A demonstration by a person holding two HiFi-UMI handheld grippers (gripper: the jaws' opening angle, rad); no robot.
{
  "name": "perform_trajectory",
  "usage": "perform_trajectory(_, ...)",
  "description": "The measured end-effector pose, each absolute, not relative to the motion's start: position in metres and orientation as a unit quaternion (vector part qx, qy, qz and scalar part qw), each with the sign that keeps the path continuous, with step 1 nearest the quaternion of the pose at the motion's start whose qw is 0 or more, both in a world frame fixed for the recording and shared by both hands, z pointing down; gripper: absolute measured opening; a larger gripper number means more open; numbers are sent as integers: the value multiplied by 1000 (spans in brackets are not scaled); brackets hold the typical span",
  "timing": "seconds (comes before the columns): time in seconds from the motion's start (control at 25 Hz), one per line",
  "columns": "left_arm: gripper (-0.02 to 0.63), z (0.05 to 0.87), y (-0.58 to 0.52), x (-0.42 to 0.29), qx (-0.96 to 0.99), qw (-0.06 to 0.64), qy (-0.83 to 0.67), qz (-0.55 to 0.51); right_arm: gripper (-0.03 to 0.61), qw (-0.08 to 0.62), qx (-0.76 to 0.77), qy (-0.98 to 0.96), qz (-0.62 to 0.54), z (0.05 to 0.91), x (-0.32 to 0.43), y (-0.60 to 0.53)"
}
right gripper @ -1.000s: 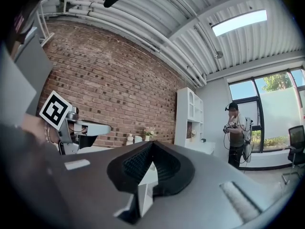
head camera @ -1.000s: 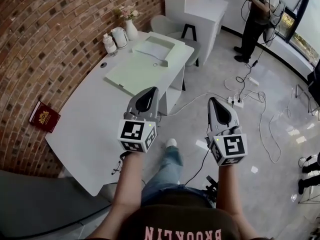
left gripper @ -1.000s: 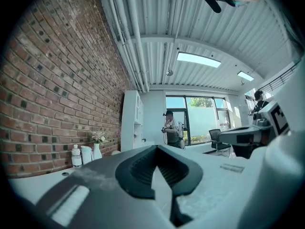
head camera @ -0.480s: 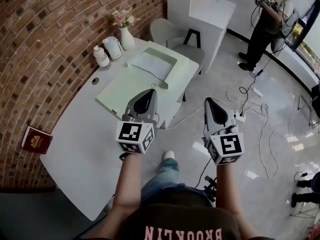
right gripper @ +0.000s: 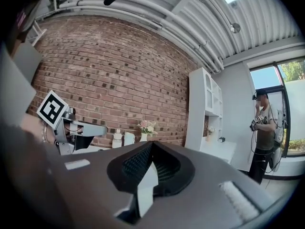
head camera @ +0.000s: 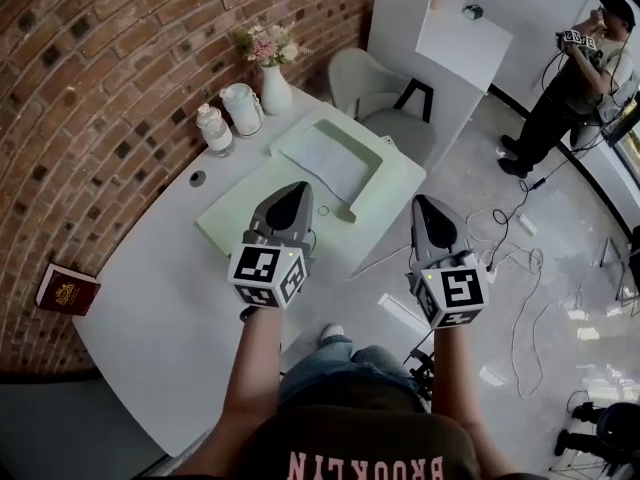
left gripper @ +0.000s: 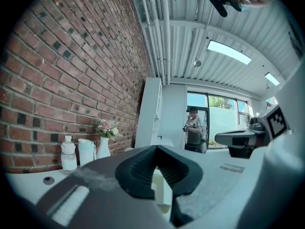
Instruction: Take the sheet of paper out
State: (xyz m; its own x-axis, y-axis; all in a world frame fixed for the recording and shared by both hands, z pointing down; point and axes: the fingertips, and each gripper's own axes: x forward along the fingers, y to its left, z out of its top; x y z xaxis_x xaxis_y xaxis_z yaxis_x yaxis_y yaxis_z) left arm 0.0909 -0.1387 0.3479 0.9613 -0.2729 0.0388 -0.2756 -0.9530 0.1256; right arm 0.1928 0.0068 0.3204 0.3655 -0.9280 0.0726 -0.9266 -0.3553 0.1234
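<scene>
The left claw (head camera: 294, 190) and the right claw (head camera: 422, 204) are hovering side by side, each with jaws pressed together on nothing, while the sheet of paper (head camera: 327, 157) is lying in the pale green tray (head camera: 378, 173) on the white counter (head camera: 170, 268) ahead.

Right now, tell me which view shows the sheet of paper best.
The head view: it looks down on the sheet of paper, lying in the green folder. Both gripper views look level across the desk; the sheet cannot be made out there.

left gripper (head camera: 288, 194) | right gripper (head camera: 430, 208) | both advanced toward desk (head camera: 170, 298)
</scene>
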Motion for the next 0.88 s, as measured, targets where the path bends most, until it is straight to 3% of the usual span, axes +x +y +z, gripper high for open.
perform_trajectory(0.52,-2,370,-198,110,971,61,-230,16,2,65,776,-627,5,344,265,-79)
perform_trajectory(0.88,0,395,-239,130,938,117,-327,13,2,60,713,-698,25,363,321,-156)
